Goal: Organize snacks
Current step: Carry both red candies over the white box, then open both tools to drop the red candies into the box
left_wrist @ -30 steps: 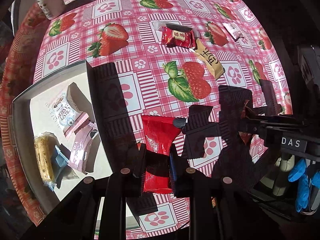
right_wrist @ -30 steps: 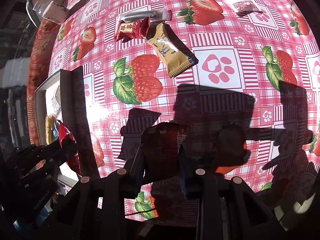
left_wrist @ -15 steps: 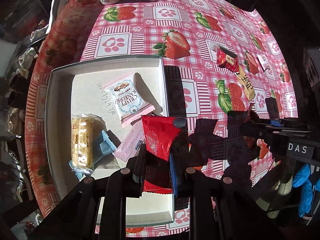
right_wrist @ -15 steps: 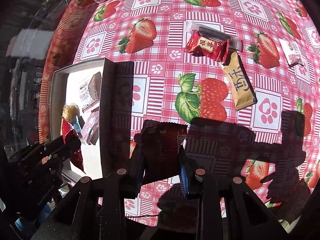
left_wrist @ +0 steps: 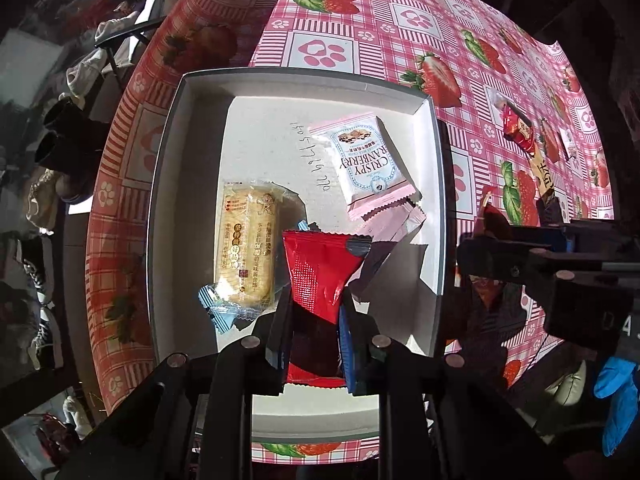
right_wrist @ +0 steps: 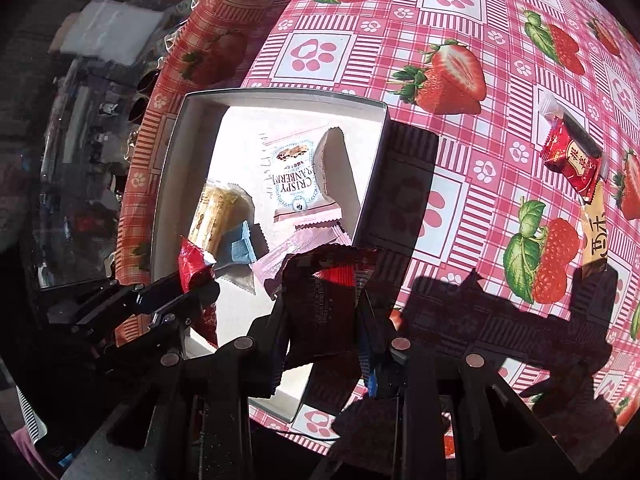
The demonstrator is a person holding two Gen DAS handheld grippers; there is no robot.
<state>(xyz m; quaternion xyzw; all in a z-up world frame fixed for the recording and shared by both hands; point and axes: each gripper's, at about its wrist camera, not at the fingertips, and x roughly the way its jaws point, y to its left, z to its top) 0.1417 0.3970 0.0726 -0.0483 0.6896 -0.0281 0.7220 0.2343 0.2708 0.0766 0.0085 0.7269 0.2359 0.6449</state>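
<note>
Left wrist: left tool (left_wrist: 310,320) grips red packet (left_wrist: 320,268); right wrist: right tool (right_wrist: 322,336) grips dark packet (right_wrist: 326,300).

Left gripper (left_wrist: 310,312) points straight down, fingers pinched on a red packet (left_wrist: 320,276). Right gripper (right_wrist: 322,320) tilted steeply down, fingers clamped on a dark packet (right_wrist: 326,300).

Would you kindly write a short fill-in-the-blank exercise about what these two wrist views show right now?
1. The left gripper is shut on a ____ packet.
2. The packet marked CRISPY lies inside the white ____.
3. The tablecloth is printed with paw prints and ____.

Missing words: red; box; strawberries
</note>
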